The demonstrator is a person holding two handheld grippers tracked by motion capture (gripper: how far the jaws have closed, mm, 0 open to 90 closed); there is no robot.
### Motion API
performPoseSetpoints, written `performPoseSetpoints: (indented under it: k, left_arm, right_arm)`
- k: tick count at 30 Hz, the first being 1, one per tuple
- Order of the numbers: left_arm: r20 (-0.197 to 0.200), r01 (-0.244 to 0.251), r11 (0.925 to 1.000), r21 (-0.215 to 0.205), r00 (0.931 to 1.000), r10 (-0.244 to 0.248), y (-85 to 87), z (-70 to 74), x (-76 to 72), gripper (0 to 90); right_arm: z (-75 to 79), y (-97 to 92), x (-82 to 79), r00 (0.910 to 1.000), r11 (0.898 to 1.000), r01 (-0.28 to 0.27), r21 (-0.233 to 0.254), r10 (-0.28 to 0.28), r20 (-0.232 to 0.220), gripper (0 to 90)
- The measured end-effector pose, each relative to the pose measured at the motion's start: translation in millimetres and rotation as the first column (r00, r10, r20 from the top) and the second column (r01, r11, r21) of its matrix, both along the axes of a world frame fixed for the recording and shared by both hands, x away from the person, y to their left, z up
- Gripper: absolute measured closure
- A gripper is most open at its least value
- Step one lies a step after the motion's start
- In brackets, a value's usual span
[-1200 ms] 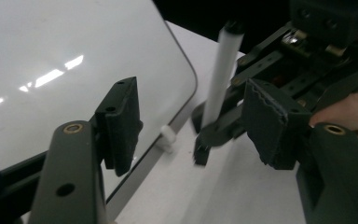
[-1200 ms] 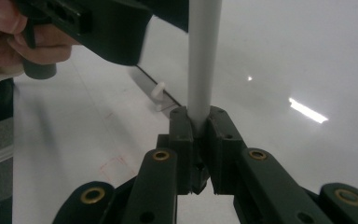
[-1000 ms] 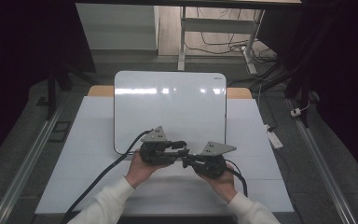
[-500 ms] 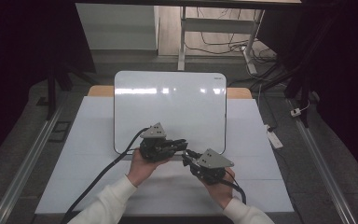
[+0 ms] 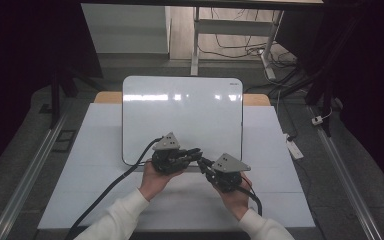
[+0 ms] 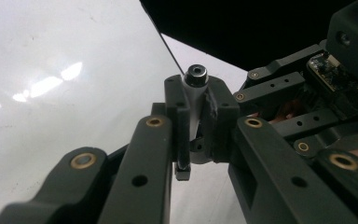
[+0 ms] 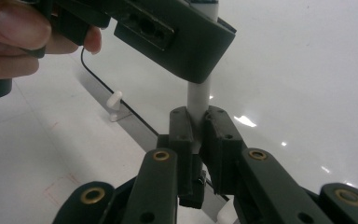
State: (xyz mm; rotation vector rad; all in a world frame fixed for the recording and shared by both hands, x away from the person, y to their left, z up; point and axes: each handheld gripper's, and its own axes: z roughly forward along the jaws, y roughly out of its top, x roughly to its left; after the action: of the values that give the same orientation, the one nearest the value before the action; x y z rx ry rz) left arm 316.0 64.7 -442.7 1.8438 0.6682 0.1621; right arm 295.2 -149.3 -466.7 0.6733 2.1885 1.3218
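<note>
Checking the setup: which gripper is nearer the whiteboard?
Left. The left gripper hangs over the whiteboard's near edge; the right gripper sits mostly off that edge, above the table. Both clamp one marker.

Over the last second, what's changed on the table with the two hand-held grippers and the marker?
The right hand-held gripper has slid toward the person and tilted, so the pair no longer sits level side by side. Both grippers, the left hand-held gripper included, have just tightened their jaws on the grey marker. The whiteboard and the left hand stayed put.
</note>
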Motion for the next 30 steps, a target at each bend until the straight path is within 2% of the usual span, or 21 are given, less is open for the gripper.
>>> performPoseSetpoints:
  k: [2,3,4,5,6,8,9,10,13,16,20,23,24,28,30]
  left_arm:
    - [-0.002,0.004,0.9999,-0.014,1.0,-0.004,1.5,1.7,-0.5,79.2]
    - [0.004,-0.007,0.9999,-0.014,1.0,0.007,2.6,3.4,-1.6,73.5]
    - [0.016,-0.018,0.9998,-0.008,0.9997,0.018,4.5,5.7,-3.5,62.2]
    - [0.029,-0.026,0.9997,0.002,0.9993,0.026,7.3,8.5,-5.8,53.0]
    - [0.045,-0.034,0.9993,0.016,0.9985,0.033,10.8,11.4,-8.7,47.7]
    - [0.081,-0.054,0.9969,0.057,0.9955,0.049,17.8,16.4,-15.2,41.2]
    - [0.09,-0.058,0.9952,0.079,0.9946,0.051,21.7,18.1,-18.1,39.6]
    - [0.087,-0.064,0.9942,0.086,0.9946,0.056,25.9,18.8,-20.7,38.4]
    - [0.068,-0.089,0.9891,0.118,0.9944,0.081,41.2,15.8,-27.5,35.9]
    - [0.032,-0.127,0.9828,0.134,0.9918,0.123,61.2,6.0,-32.9,35.1]
    - [0.005,-0.188,0.9663,0.175,0.9817,0.191,90.6,-9.8,-40.5,33.9]
    - [-0.02,-0.222,0.9595,0.173,0.9732,0.229,112.6,-19.6,-47.7,33.2]
    - [-0.024,-0.235,0.9561,0.175,0.9697,0.243,119.4,-22.6,-50.5,33.0]
    - [-0.044,-0.283,0.9427,0.177,0.9545,0.295,144.4,-34.1,-61.2,32.5]
    - [-0.046,-0.309,0.9324,0.188,0.9455,0.322,154.5,-39.5,-65.7,32.2]
  right_arm:
    - [2.2,-0.7,-0.5,0.9999,1.0,-0.009,-0.001,0.009,0.014,81.1]
    - [3.7,-0.9,-0.5,0.9997,1.0,-0.008,-0.003,0.008,0.021,81.2]
    - [6.1,-1.8,0.3,0.9997,1.0,-0.005,-0.001,0.005,0.025,81.1]
    - [10.1,-4.4,2.4,0.9996,1.0,0.003,0.004,-0.004,0.029,81.1]
    - [15.6,-8.2,6.2,0.9992,1.0,0.018,0.019,-0.019,0.035,81.1]
    - [30.6,-18.8,18.6,0.997,0.996,0.063,0.056,-0.066,0.041,81.1]
    - [38.7,-24.2,26.9,0.9934,0.994,0.096,0.06,-0.1,0.057,81.1]
    - [46.1,-29.9,36.9,0.9885,0.989,0.132,0.066,-0.136,0.066,81.1]
    - [65.1,-48.3,71.4,0.9721,0.97,0.229,0.087,-0.233,0.032,81.1]
    - [76.6,-60.7,101.9,0.9544,0.947,0.298,0.117,-0.295,-0.043,81.1]
    - [87.2,-61.4,125.3,0.9359,0.93,0.352,0.107,-0.348,-0.052,81.0]
    - [90.5,-57.4,138.9,0.9249,0.92,0.38,0.095,-0.377,-0.052,81.0]
    - [90.5,-55.6,143.7,0.9201,0.916,0.391,0.084,-0.389,-0.046,80.9]
    - [88.7,-49.8,161.5,0.9025,0.9,0.43,0.079,-0.424,-0.074,81.0]
    - [87.6,-45.7,166.3,0.8939,0.892,0.447,0.07,-0.443,-0.067,80.8]
